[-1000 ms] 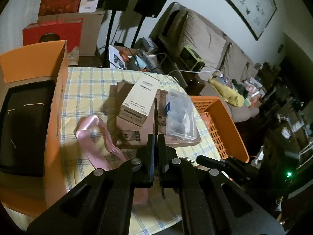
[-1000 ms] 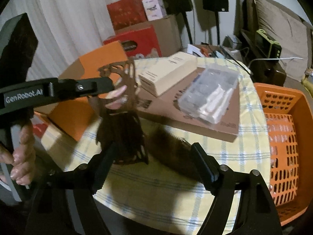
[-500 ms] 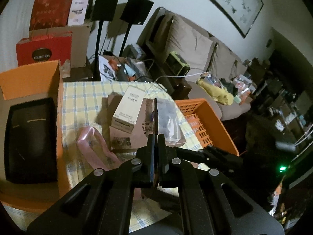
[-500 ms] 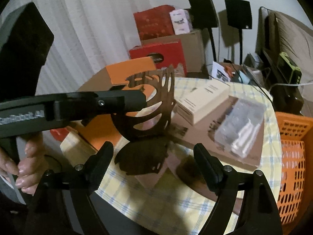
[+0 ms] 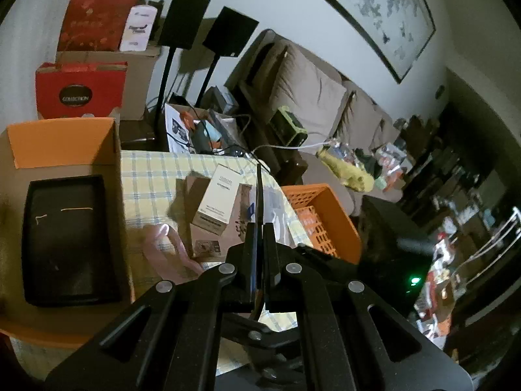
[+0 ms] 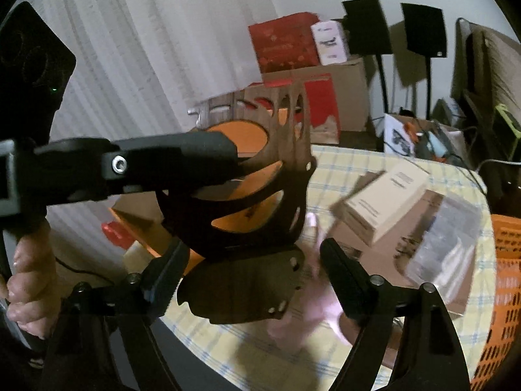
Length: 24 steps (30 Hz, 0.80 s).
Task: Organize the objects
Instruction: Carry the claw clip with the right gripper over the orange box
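Observation:
My left gripper (image 5: 259, 228) is shut on a thin dark wooden cut-out panel (image 5: 259, 195), seen edge-on in the left wrist view. In the right wrist view the same panel (image 6: 286, 176) shows its openwork face, held high above the table by the left gripper (image 6: 241, 159), with a second flat piece (image 6: 241, 290) hanging below it. My right gripper (image 6: 250, 270) is open and empty, just under that lower piece. An open orange box (image 5: 62, 221) with a black insert stands at the left. A white perfume box (image 5: 218, 203) lies on a brown flat carton (image 6: 390, 244).
A checked yellow tablecloth (image 5: 153, 176) covers the round table. A pink ribbon (image 5: 169, 251) lies near the front. A clear plastic case (image 6: 446, 244) lies on the carton. An orange plastic crate (image 5: 322, 221) stands at the right edge. Sofa, speaker stands and boxes stand behind.
My left gripper has lifted the wooden panel well above the table and toward the orange box. My right gripper has risen with it and stays open.

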{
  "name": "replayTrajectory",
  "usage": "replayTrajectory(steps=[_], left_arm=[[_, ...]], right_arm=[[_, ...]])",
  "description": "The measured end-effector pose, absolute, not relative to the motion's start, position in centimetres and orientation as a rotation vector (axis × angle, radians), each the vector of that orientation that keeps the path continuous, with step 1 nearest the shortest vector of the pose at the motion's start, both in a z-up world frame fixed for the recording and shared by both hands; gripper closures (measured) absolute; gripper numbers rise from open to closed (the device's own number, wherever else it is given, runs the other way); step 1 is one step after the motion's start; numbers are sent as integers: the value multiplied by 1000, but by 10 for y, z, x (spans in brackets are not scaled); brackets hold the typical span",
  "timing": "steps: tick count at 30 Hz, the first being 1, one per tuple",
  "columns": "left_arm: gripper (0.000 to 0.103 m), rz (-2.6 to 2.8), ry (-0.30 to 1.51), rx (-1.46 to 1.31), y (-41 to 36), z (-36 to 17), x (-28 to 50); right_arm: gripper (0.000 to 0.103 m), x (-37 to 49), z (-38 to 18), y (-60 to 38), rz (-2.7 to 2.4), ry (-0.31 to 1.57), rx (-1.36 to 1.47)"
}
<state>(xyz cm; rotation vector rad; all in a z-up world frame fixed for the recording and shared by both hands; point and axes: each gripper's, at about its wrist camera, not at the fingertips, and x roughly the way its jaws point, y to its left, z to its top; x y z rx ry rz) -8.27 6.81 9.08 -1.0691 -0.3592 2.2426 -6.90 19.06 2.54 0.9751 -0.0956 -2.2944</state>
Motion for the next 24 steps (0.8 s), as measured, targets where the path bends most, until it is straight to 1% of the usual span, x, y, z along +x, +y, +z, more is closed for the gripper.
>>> replayTrajectory(steps=[1,2,4,11,18,21,24], left_arm=[[100,2244,-369,-1067,64,92,-83],[100,2255,-375,-1061,57,94,-84],[100,2273,-379,-1057,48,97,-87],[100,2332,-414,-1058,3,102,-100],[100,2382,-404,-1070,-29,103,-113],[100,2375,-421,-1098,-45,98,-125],[100,2370,-444,-1136,-64,88,-139]], right_arm=[[26,-70,27,185,-2290,-84,979],[31,-71,29,178,-2284,-64,981],[37,-72,32,166,-2278,-36,984],[37,-78,43,127,-2252,4,1004],[39,-90,43,83,-2216,79,1045],[43,-100,42,64,-2189,90,1082],[45,-109,40,44,-2167,103,1124]])
